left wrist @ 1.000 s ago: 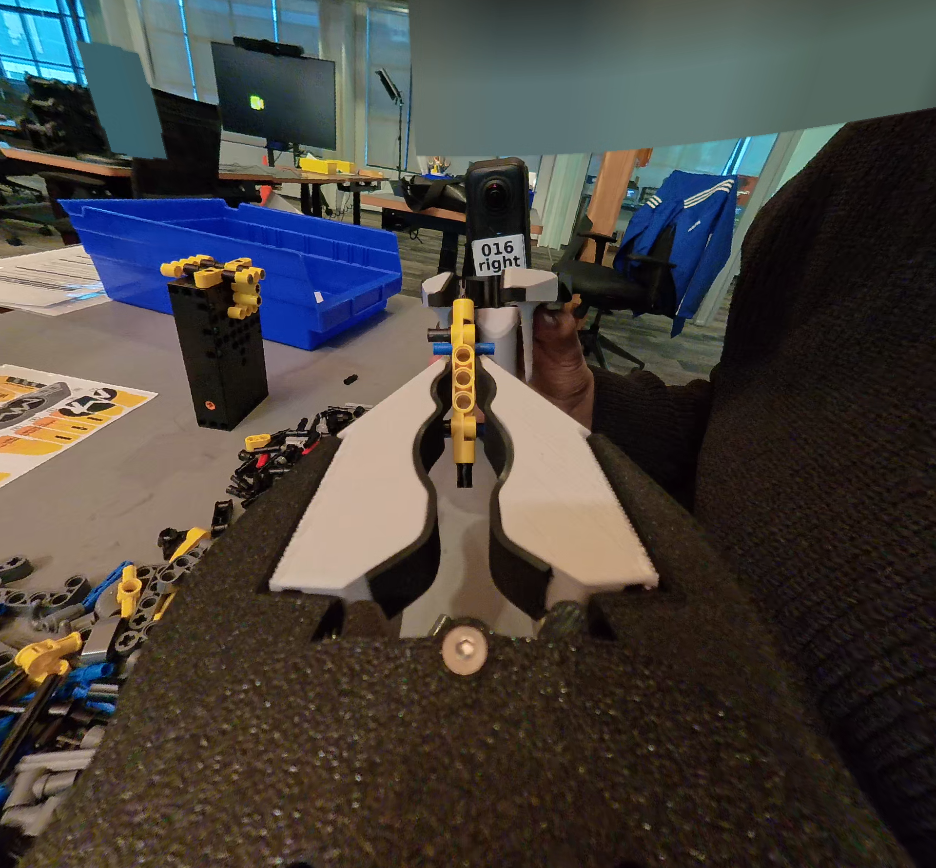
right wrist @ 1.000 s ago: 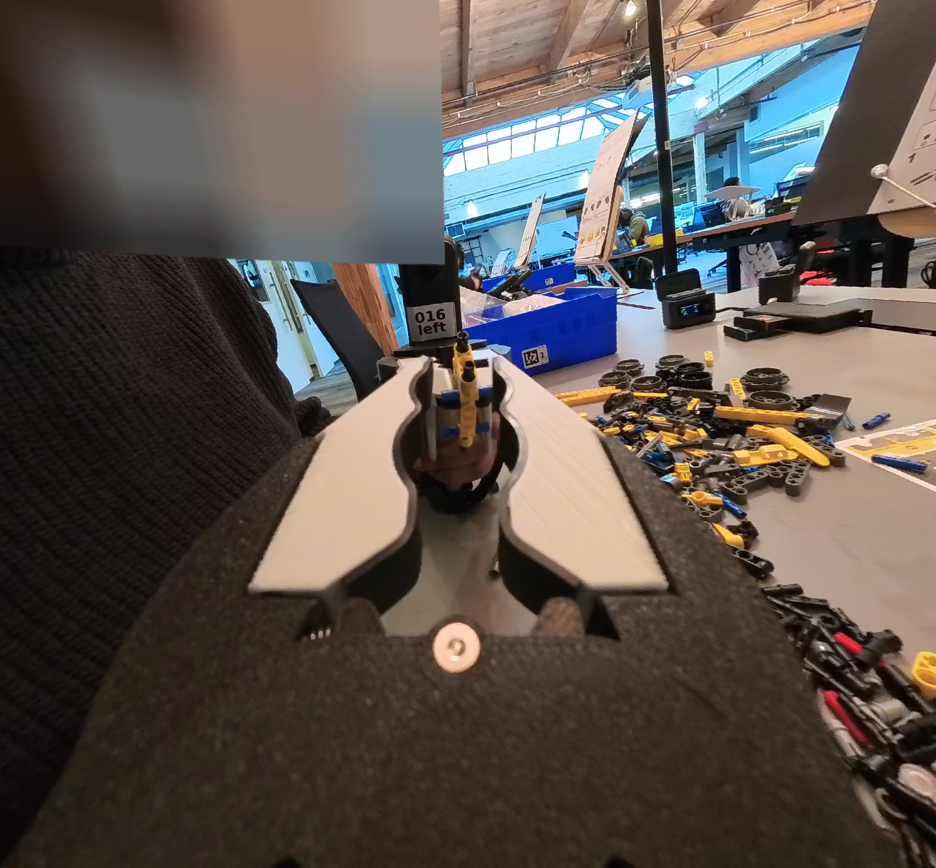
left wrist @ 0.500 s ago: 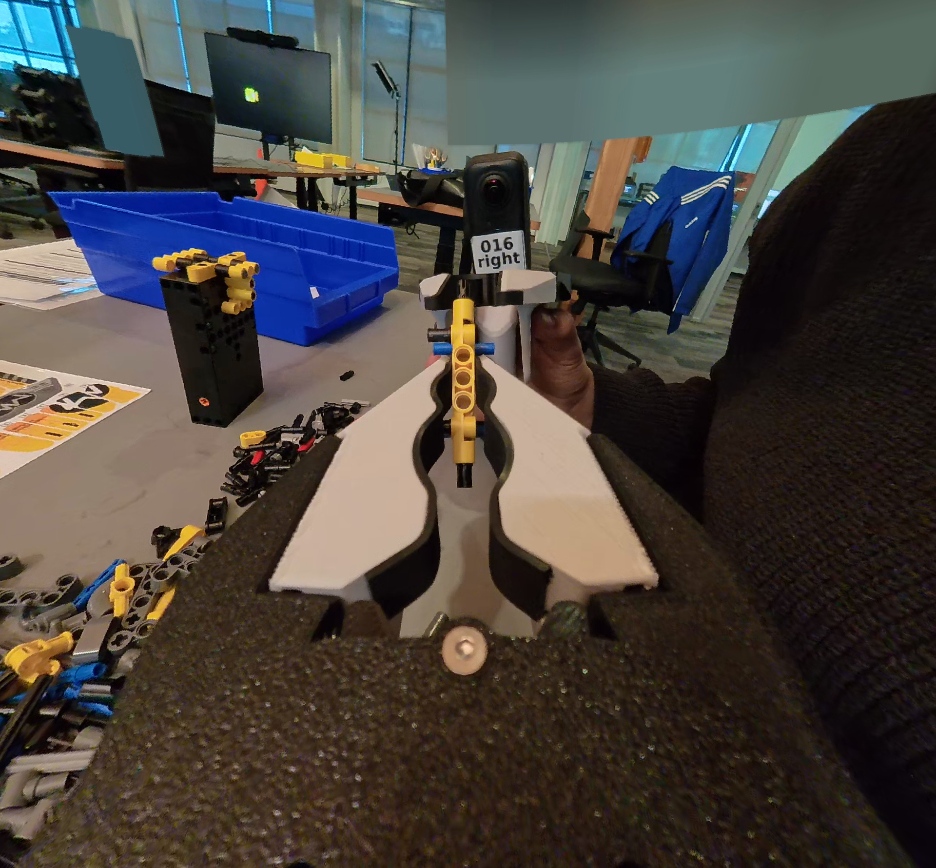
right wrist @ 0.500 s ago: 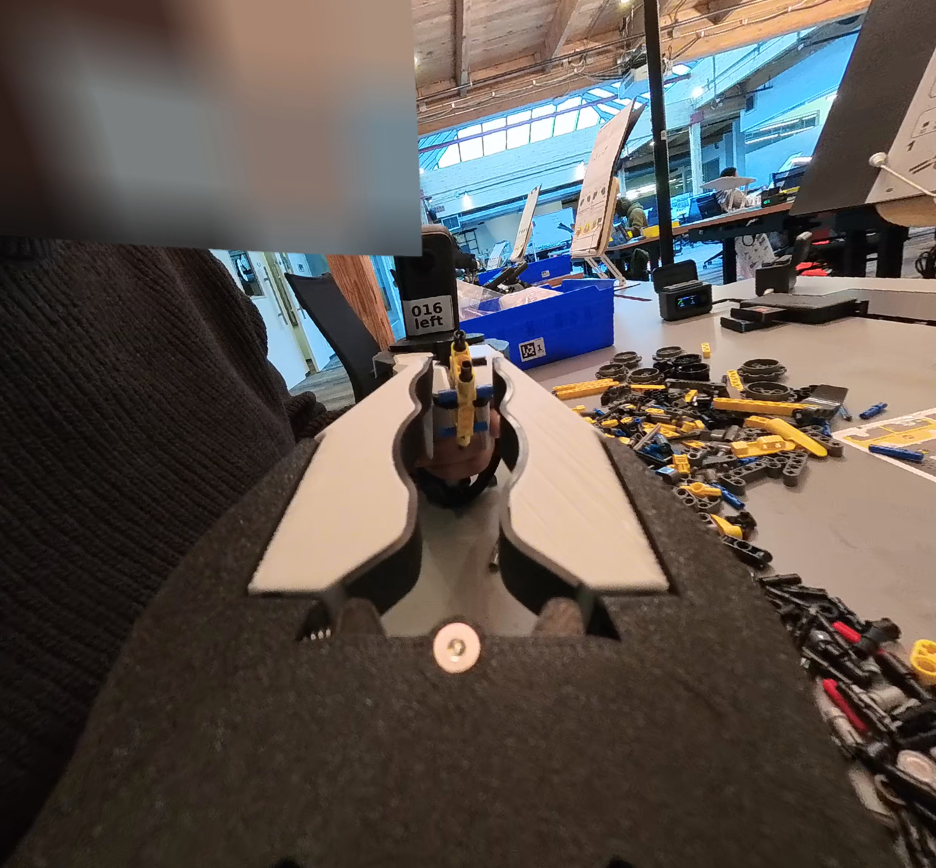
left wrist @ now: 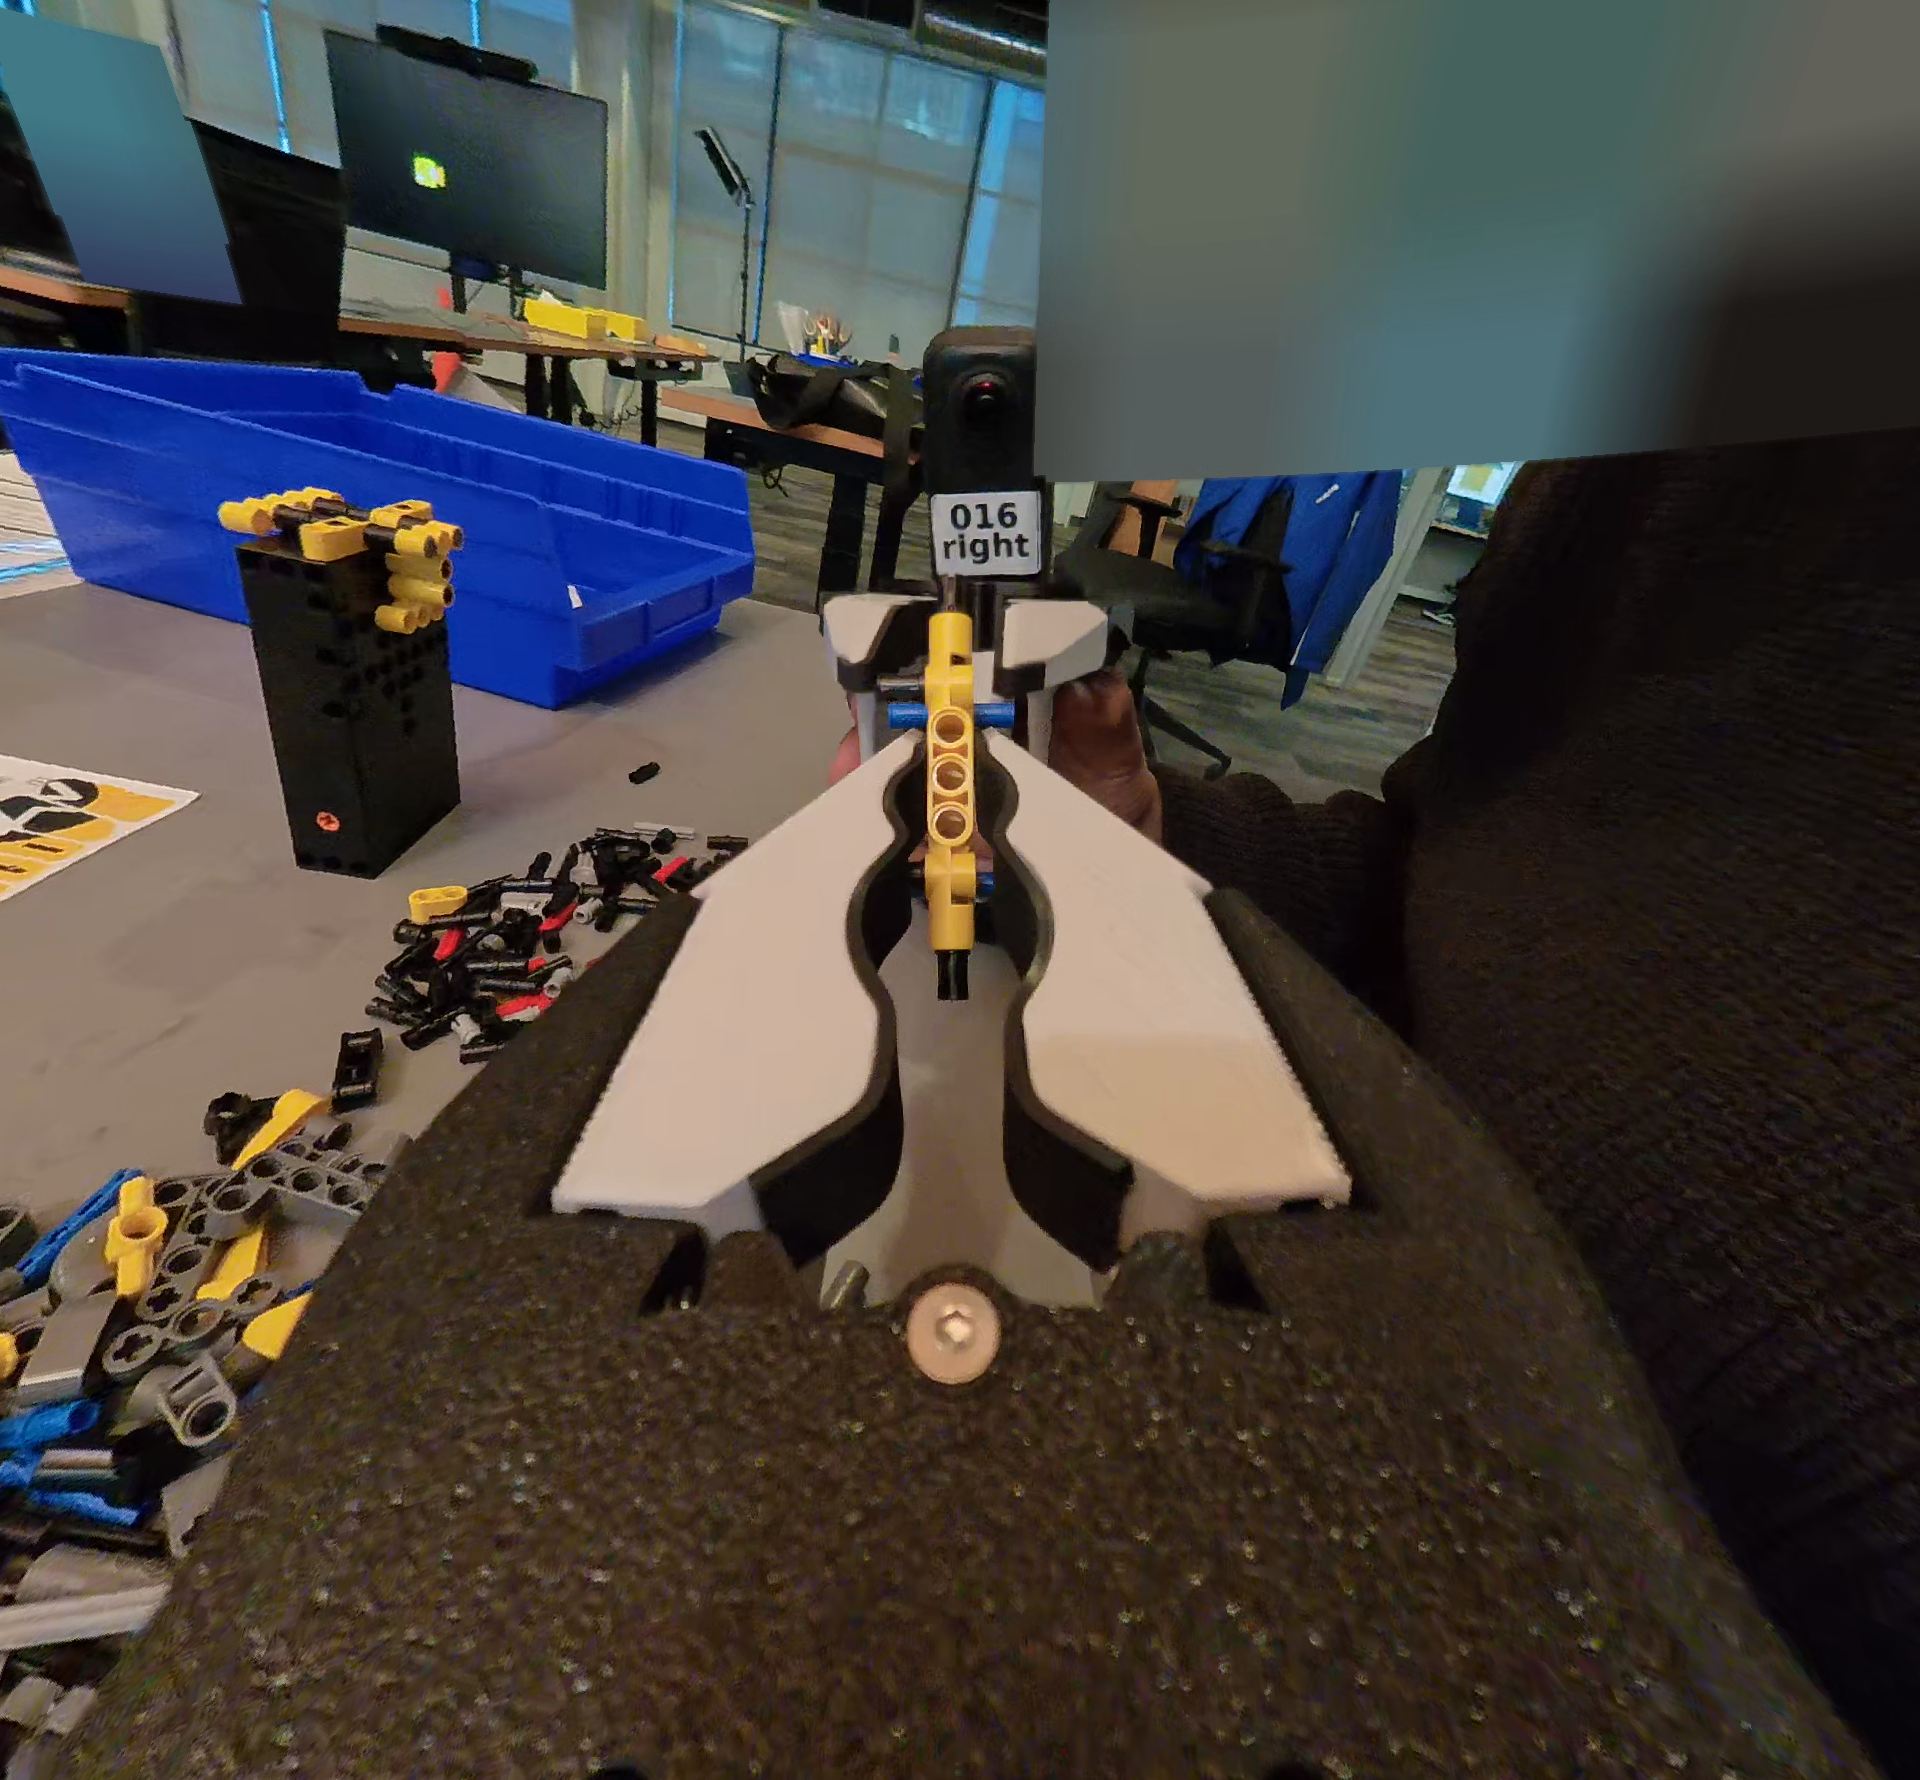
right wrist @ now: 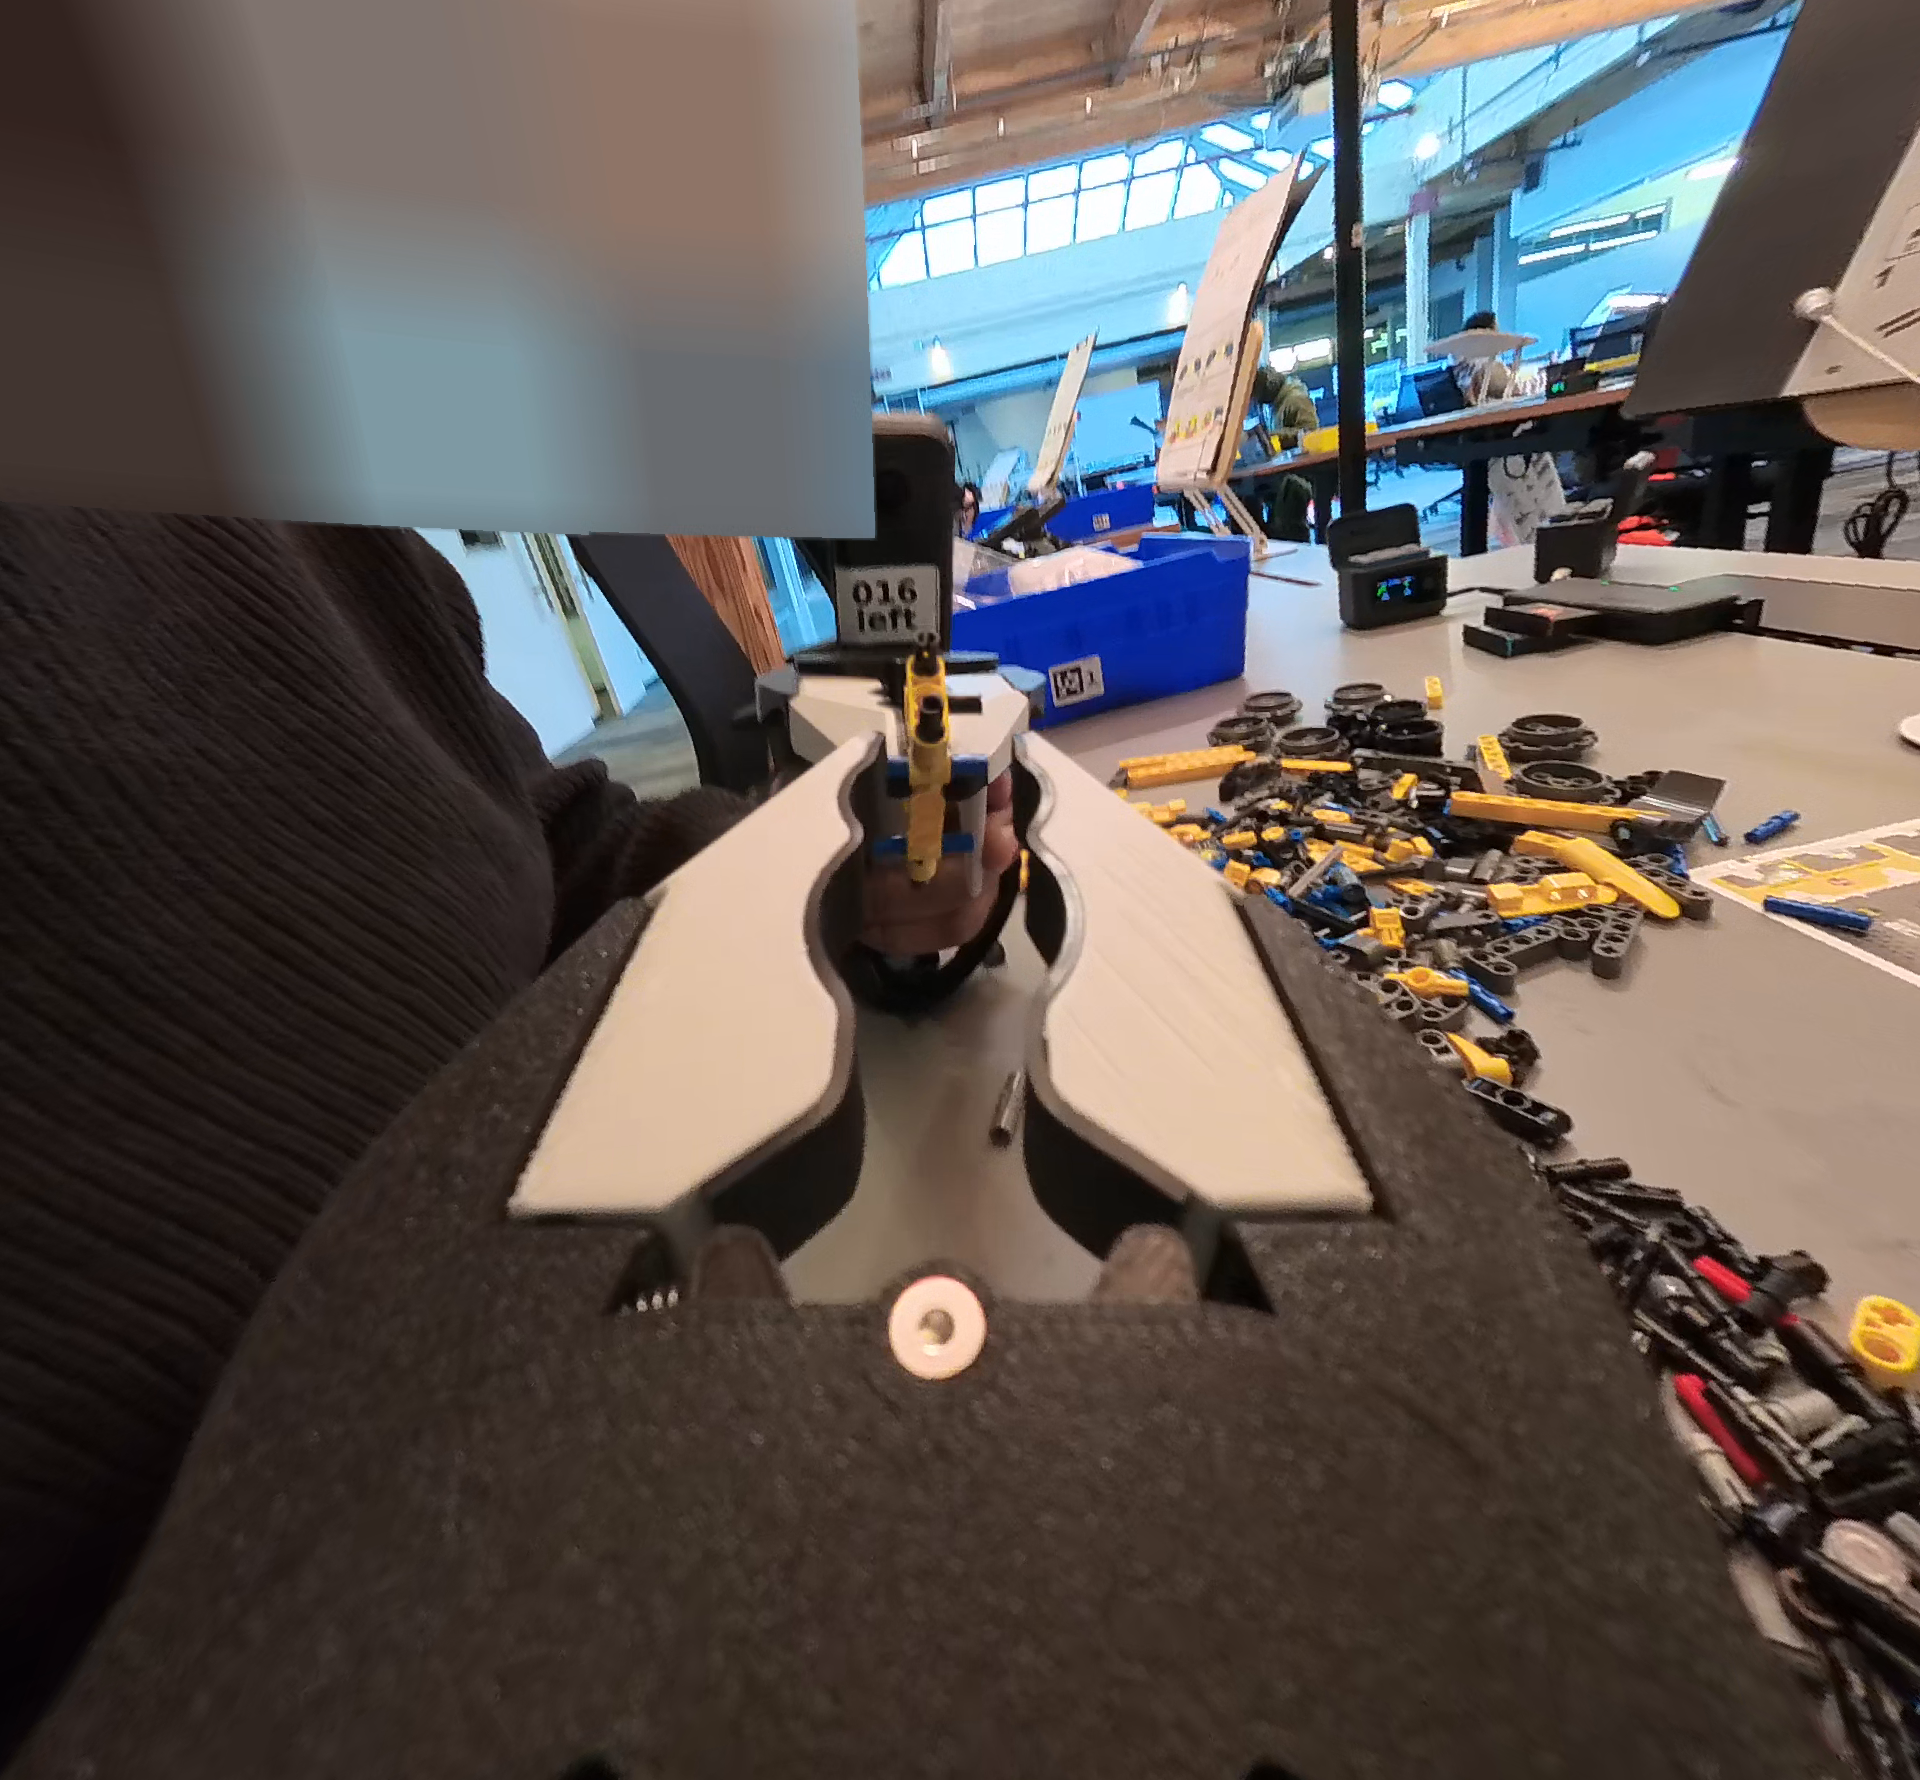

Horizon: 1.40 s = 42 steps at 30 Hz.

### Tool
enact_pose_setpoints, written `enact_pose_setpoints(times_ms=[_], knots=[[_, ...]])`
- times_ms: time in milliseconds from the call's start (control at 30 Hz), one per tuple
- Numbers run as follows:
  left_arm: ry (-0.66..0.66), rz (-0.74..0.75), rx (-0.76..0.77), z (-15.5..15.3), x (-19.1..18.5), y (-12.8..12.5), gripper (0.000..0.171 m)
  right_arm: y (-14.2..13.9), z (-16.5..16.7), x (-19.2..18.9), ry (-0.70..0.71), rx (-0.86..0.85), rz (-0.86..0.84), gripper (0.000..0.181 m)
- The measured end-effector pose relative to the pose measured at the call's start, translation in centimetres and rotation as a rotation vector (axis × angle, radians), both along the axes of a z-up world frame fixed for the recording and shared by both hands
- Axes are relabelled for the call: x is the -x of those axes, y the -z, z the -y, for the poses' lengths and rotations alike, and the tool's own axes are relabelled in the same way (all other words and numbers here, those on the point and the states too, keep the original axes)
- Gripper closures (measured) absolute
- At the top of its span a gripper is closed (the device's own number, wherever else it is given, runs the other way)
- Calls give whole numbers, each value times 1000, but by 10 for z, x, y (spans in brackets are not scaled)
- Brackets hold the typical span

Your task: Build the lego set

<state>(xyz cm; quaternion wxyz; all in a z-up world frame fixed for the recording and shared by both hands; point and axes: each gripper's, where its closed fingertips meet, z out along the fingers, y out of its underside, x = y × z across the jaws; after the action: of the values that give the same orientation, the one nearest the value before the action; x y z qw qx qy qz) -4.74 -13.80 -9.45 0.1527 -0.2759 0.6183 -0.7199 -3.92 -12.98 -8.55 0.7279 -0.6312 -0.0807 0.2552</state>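
Note:
My left gripper [left wrist: 951, 756] is shut on a yellow holed beam [left wrist: 951, 780] that carries blue pins and a black axle at its lower end. The beam stands upright in the air in front of a person's dark sweater [left wrist: 1662, 899]. My right gripper [right wrist: 949, 754] faces the left one, tip to tip. Its fingers stand a little apart on either side of the same beam [right wrist: 925, 800]. In the left wrist view the right gripper [left wrist: 956, 634] flanks the beam's top end. I cannot see whether its pads touch the pins.
On the grey table stand a black block tower with yellow parts on top [left wrist: 348, 691] and a blue bin [left wrist: 468, 525]. Loose building parts lie in piles [left wrist: 520, 941] [right wrist: 1455, 857]. A second blue bin [right wrist: 1122, 618] and a small black device [right wrist: 1387, 577] sit farther back. The tips of both grippers are at nearly the same place.
Both grippers have kept their hold and spacing. The pair has shifted slightly, so the table and background have moved a little in both views.

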Motion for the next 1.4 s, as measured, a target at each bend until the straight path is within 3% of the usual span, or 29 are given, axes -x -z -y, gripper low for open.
enact_pose_setpoints(times_ms=[167,300,500,633,867,1133,1267,1400], knots=[[2,-4,5,0,0,0,164,0,0,2,15,-4,42,159],[24,-9,9,2,2,0,164,-1,2,8,1,-24,77,170],[53,-5,-1,7,6,1,164,-2,4,14,-66,-17,26,169],[35,-11,-5,7,4,2,162,-2,5,13,-8,-26,108,174],[-165,40,-26,-11,-11,-2,147,-12,9,-15,155,-68,84,174],[-412,171,-290,-15,-22,8,146,-9,5,-47,388,-18,69,174],[-520,169,-381,-19,-28,14,129,-1,-2,-52,429,78,-37,174],[-567,201,-430,-19,-29,14,128,6,-9,-49,432,154,-55,174]])
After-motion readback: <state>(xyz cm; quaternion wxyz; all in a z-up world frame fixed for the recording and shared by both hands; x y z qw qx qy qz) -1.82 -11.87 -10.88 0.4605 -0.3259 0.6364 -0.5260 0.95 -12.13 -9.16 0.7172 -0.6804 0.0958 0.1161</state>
